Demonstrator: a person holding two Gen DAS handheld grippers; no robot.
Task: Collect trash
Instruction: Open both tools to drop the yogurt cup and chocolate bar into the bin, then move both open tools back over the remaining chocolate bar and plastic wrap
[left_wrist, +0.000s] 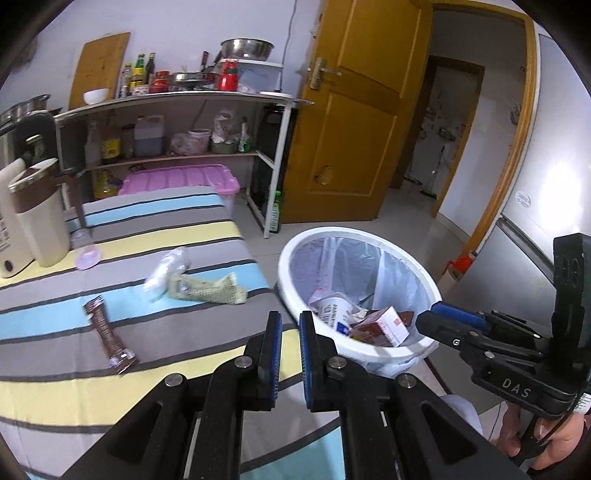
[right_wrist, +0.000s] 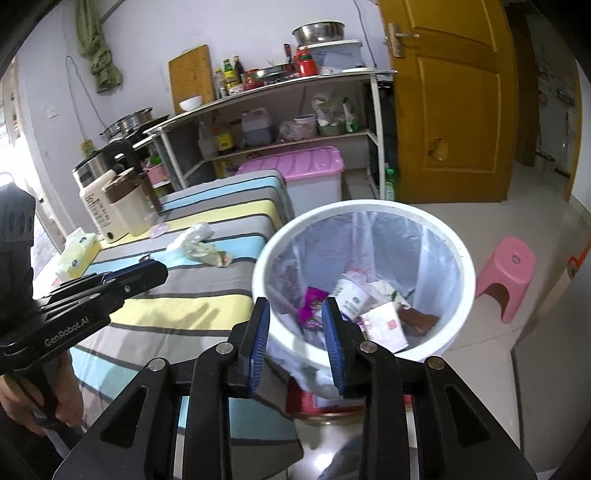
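Left wrist view: left gripper (left_wrist: 290, 325) hangs over the near edge of the striped table (left_wrist: 129, 229), jaws narrow, a slim gap between the blue pads, nothing in them. Ahead-left of its tips lies a brown wrapper (left_wrist: 107, 334) flat on the cloth. Farther ahead, a crumpled clear plastic bag (left_wrist: 166, 271) touches a greenish printed wrapper (left_wrist: 207, 290). Small pink lid (left_wrist: 88, 256) sits beyond those, beside the cream kettle (left_wrist: 33, 214) at far left. White trash bin (left_wrist: 369, 236) with a clear liner stands just right of the fingertips, off the table edge; it already holds a small carton (left_wrist: 384, 325) and other packaging.

Right gripper (left_wrist: 428, 319) shows at the right of this view, tips over the bin's near-right rim; from this side I cannot tell its gap.

Right wrist view: right gripper (right_wrist: 295, 325) is poised over the near rim of the bin (right_wrist: 458, 266), jaws moderately apart, holding nothing. Between and beyond its pads a purple wrapper (right_wrist: 314, 304) lies inside the liner, apart from both pads. Carton (right_wrist: 384, 325) is just right of the right pad. Left gripper (right_wrist: 155, 271) sits to the left over the table (right_wrist: 207, 221). Plastic bag (right_wrist: 192, 236) and greenish wrapper (right_wrist: 214, 256) lie ahead-left. Pink stool (right_wrist: 509, 273) stands on the floor right of the bin.
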